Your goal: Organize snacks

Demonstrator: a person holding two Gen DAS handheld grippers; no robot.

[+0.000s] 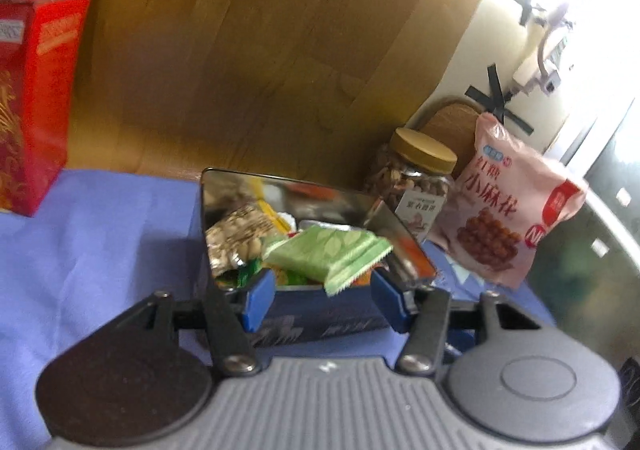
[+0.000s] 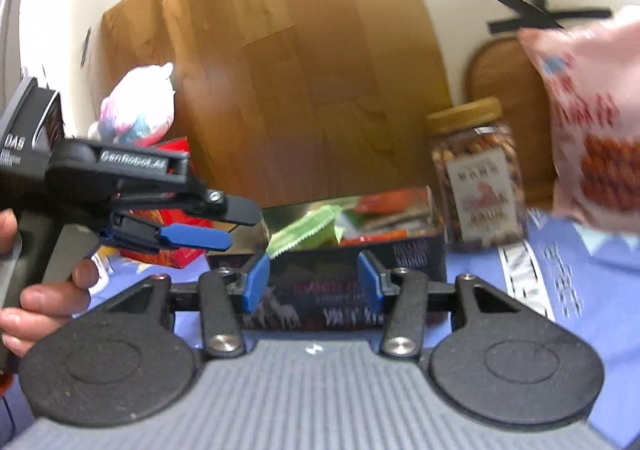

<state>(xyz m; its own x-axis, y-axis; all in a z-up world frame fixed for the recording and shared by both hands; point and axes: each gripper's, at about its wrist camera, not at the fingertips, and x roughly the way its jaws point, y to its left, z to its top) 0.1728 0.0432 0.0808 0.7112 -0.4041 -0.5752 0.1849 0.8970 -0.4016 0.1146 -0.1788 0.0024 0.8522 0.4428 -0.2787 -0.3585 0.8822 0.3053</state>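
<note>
Tin: I see the open dark tin (image 1: 320, 314) on the blue cloth of the table (image 1: 100, 234), just ahead of both my tools and already holding several wrapped snacks.
Green packet: a green packet (image 1: 332, 254) lies on top, one crimped end hanging over the near rim.
Left gripper: my left gripper (image 1: 322, 290) hovers at the near rim, jaws partly apart, empty, the green packet's overhanging end just above the gap.
Right gripper: my right gripper (image 2: 312, 282) faces the tin's front wall, jaws partly apart, nothing held.
Step in hand: I judge the green packet needs settling; I would nudge its overhang inward from above, gently, so the tin does not slide.
Still outside: a nut jar (image 1: 412, 181) with a tan lid and a pink bag (image 1: 508, 205) stand beside the tin; a red box (image 1: 36, 101) stands well apart on the other side.
Writing: "GenRobot.AI" on the left tool in the right view; large Chinese characters on the pink bag; the tin's lettering is too blurred.
</note>
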